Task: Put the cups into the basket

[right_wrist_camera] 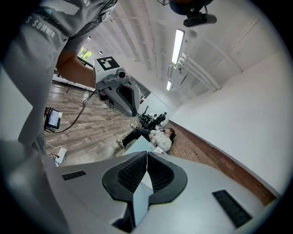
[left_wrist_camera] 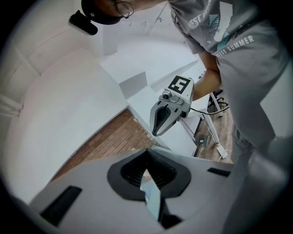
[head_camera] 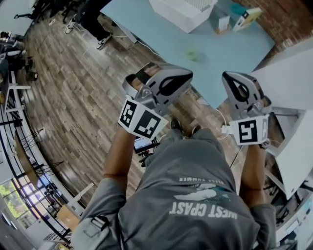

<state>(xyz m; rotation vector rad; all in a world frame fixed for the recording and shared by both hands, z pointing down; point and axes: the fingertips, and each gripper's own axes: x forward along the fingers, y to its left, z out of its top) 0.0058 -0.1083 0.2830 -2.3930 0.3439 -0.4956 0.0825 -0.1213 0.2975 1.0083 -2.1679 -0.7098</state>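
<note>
In the head view a small green cup stands alone on the light blue table, with a white basket at the table's far side. I hold both grippers up in front of my chest, well short of the table. My left gripper and right gripper point away from me, side by side and apart. In the left gripper view the jaws of the left gripper meet with nothing between them. The right gripper is likewise shut and empty. Neither gripper view shows the cup or the basket.
Two small boxes lie on the table beyond the basket. A white counter stands at my right. A cable and power block lie on the wooden floor. One person stands at the far left; another sits on the floor.
</note>
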